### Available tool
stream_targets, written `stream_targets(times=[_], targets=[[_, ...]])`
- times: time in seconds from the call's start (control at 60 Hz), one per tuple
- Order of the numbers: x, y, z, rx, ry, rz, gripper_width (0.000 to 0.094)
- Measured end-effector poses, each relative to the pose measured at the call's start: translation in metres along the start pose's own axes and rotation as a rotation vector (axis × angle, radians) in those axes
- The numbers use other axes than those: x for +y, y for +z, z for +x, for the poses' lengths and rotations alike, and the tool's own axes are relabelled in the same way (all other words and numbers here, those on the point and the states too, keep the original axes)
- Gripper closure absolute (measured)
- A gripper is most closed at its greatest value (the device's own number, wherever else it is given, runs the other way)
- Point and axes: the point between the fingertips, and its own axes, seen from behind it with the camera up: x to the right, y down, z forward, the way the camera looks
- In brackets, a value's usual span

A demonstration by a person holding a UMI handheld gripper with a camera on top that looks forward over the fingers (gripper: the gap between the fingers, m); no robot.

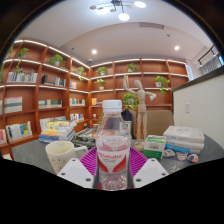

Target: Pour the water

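Shelved room, cluttered desk (35, 152): grasp step.
The gripper (112, 168) clasped the water bottle (113, 140) between both pads; next, probably lifting and tilting toward the cup (60, 154).

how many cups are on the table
1: a pale cup stands beside the water bottle, which sits between the gripper fingers. Boxes on the far side might hide others.

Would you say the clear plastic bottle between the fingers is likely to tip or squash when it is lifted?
The bottle is tall and narrow, so it probably tips easily if nudged high up. Its clear thin walls likely flex under a firm squeeze. The gripper has its magenta pads at the bottle's lower part, which should steady it.
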Motion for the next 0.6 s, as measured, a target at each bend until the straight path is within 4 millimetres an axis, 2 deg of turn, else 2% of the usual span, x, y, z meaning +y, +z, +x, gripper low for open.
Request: stream_targets(times=[0.133,0.233,0.483,0.6], targets=[[0.003,-0.004,0.003,0.018,0.014,-0.033,0.0382],[0.014,-0.019,0.007,0.053,0.026,-0.080,0.0154],[0.029,-0.096,0.018,0.192,0.076,-0.124,0.0150],[0.022,-0.131,0.023,0.272,0.067,-0.121,0.0146]])
